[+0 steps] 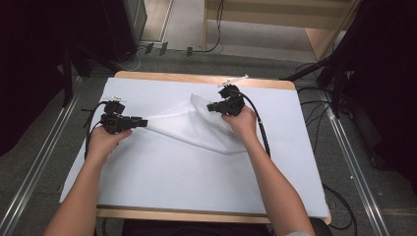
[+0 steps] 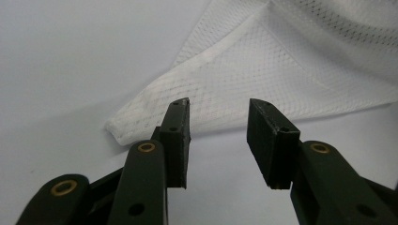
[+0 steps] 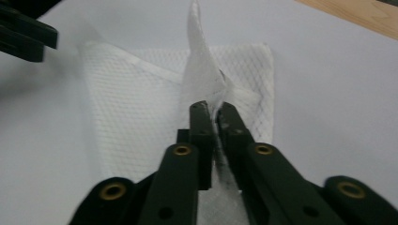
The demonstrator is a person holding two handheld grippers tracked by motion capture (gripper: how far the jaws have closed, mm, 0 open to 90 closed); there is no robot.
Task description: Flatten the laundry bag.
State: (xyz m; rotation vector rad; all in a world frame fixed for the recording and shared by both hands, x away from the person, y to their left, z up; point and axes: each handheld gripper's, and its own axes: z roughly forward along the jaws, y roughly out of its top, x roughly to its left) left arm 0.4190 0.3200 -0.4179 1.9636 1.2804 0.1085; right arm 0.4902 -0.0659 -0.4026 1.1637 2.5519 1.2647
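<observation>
Black jaws of the right gripper (image 3: 213, 110) rise from the bottom of the right gripper view and are pinched tight on a raised ridge of the white mesh cloth (image 3: 141, 117), which stands up between them toward the top centre of that frame. In the high view this gripper (image 1: 212, 106) sits right of centre in the upper half, with the cloth (image 1: 196, 129) spread from it as a rumpled, partly folded sheet across the middle of the white table cover (image 1: 187, 182). At centre left of the high view the left gripper (image 1: 142, 122) points at the cloth's narrow left tip; in the left gripper view its jaws (image 2: 218, 129) stand moderately apart with nothing between them, the tip of the cloth (image 2: 263, 79) lying just beyond the pads at centre frame. Judging from this, the work is at an early stage: one hold is made and one side lifted, but the left corner is not yet gripped, and the cloth remains creased and unevenly doubled, so spreading or folding it neatly is still to do.
</observation>
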